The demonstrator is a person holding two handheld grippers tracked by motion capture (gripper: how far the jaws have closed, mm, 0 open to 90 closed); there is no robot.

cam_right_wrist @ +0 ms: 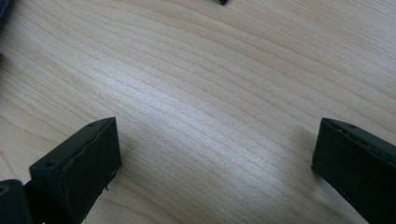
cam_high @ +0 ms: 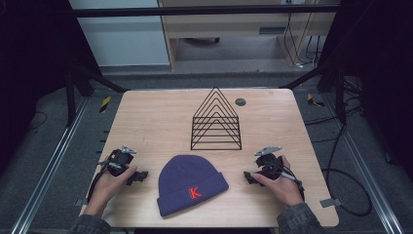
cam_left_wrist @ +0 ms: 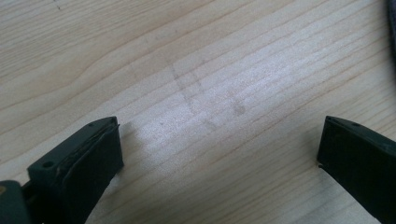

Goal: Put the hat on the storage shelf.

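A navy knit beanie (cam_high: pixel 191 184) with a red letter K lies flat near the front middle of the wooden table (cam_high: pixel 146 122). Behind it stands a black wire rack (cam_high: pixel 215 122) shaped like a row of triangles. My left gripper (cam_high: pixel 140 175) rests on the table to the left of the beanie, held in a hand; its jaws stand wide apart over bare wood (cam_left_wrist: pixel 219 140). On the beanie's right my right gripper (cam_high: pixel 248 178) sits the same way, open, with bare wood (cam_right_wrist: pixel 215 149) between its jaws. Neither touches the beanie.
A small grey round disc (cam_high: pixel 240 102) lies at the table's back right, beside the rack. Cables trail on the floor to the right of the table. A dark frame and rails border both sides.
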